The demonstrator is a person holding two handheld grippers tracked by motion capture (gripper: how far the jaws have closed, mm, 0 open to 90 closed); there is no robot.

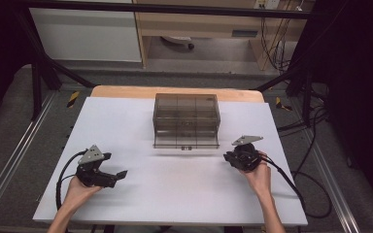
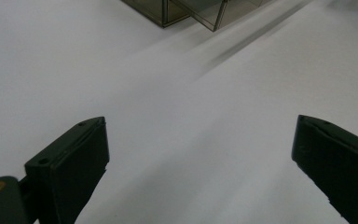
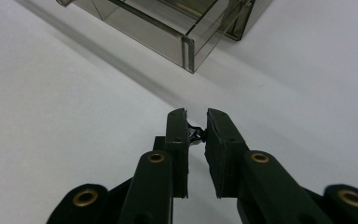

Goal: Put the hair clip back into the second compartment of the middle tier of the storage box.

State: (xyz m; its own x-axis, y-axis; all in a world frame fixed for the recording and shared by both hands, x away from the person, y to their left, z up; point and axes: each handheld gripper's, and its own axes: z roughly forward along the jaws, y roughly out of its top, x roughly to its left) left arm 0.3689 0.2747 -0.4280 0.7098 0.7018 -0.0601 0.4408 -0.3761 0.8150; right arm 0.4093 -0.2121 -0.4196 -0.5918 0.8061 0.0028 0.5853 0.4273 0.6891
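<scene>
— Grippers first: where do both sit, and why?
— Both low over the white table (image 1: 126, 121), near my edge, well apart from each other; I read that as a pause short of the smoked clear box (image 1: 186, 119), which stands at the far middle with its front facing me, so either hand can reach it.
— Left gripper (image 1: 114, 166)?
— Jaws spread wide, nothing between them; bare table ahead in its own view; probably kept free to steady the box.
— Right gripper (image 3: 196, 114)?
— Just beside the box's near right corner, jaws drawn almost together; a small black piece (image 3: 196, 133) bridges the narrow gap, pinched there I judge; what it is I cannot tell; likely meant for a compartment.
</scene>
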